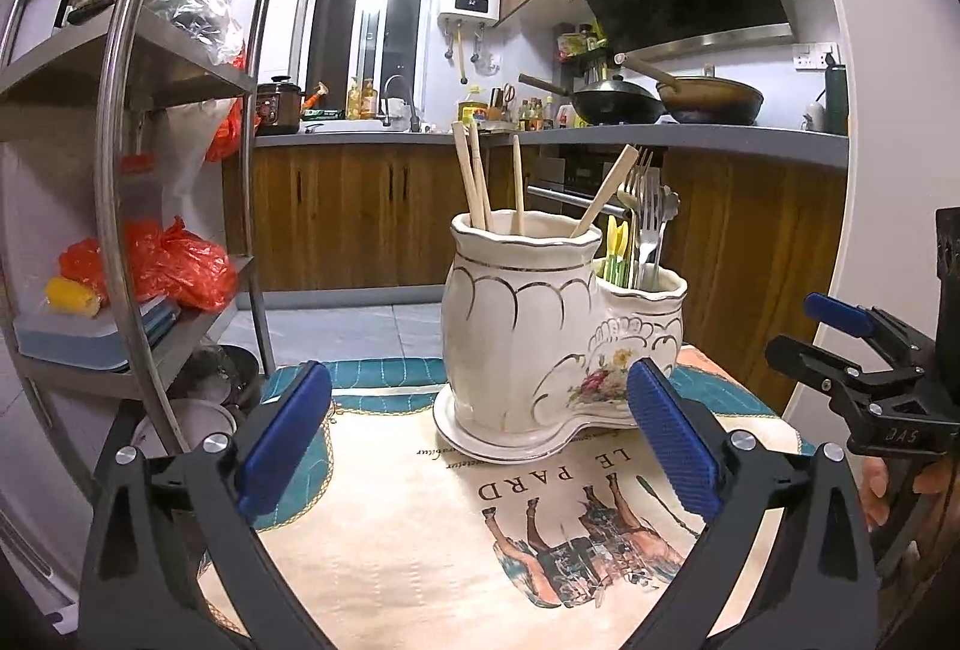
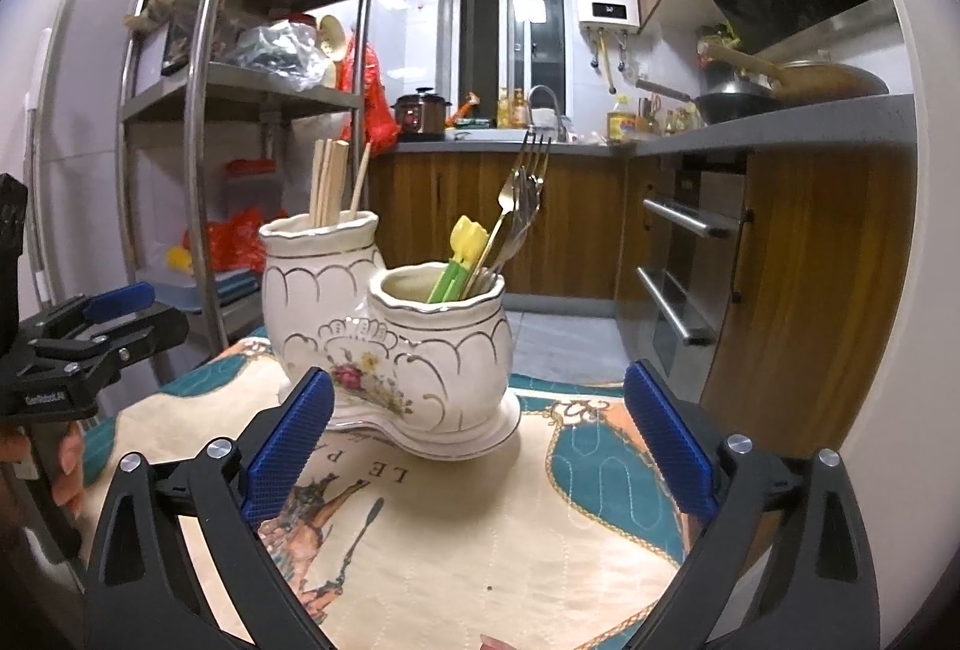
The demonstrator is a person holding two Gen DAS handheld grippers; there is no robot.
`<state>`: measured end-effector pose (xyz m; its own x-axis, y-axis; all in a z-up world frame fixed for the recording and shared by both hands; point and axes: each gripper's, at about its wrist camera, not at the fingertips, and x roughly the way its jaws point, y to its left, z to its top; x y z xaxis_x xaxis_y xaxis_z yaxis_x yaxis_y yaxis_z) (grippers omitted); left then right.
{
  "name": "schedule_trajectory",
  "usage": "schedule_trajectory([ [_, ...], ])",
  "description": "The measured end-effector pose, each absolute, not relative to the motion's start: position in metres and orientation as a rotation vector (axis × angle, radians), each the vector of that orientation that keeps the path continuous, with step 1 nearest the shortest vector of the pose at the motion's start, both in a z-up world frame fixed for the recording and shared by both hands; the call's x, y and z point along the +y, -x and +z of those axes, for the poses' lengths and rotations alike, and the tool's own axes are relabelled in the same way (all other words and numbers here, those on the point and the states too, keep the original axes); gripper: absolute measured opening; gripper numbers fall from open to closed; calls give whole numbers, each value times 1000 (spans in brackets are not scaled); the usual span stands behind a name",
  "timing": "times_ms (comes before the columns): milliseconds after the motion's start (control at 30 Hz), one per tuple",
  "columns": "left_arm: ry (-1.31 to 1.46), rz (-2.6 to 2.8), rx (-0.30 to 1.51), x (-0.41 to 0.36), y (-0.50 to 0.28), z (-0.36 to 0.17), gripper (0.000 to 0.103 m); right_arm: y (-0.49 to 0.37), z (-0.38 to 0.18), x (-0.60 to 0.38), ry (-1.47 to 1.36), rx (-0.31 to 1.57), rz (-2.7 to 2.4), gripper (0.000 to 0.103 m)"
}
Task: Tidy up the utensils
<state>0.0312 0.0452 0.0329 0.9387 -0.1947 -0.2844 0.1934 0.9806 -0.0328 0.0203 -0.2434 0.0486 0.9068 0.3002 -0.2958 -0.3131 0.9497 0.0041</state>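
Note:
A white ceramic double holder [image 1: 516, 326] [image 2: 414, 344] with gold trim and a flower print stands on a printed cloth. Its tall pot holds wooden chopsticks [image 1: 477, 182] [image 2: 330, 182]. Its low pot holds metal forks [image 1: 645, 206] [image 2: 522, 194] and yellow-green plastic pieces [image 1: 617, 254] [image 2: 459, 254]. My left gripper [image 1: 480, 440] is open just in front of the holder, nothing between its blue pads. My right gripper [image 2: 477, 446] is open too, close before the low pot, and empty. Each gripper appears at the edge of the other's view, the right gripper [image 1: 840, 338] and the left gripper [image 2: 114, 314].
The cloth [image 1: 420, 530] [image 2: 480, 542] covers a small table. A metal shelf rack [image 1: 138, 170] [image 2: 210, 110] with bags and boxes stands to the left. Kitchen counter [image 1: 600, 134], woks, oven [image 2: 684, 266] and wooden cabinets lie behind. A person's fingers [image 1: 873, 488] [image 2: 66, 464] hold the grippers.

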Motion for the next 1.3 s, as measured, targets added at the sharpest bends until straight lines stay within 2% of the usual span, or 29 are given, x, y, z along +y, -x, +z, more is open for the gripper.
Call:
schedule_trajectory([
  [1300, -11, -167, 311, 45, -34, 32, 97, -20, 49, -243, 47, 296, 317, 98],
])
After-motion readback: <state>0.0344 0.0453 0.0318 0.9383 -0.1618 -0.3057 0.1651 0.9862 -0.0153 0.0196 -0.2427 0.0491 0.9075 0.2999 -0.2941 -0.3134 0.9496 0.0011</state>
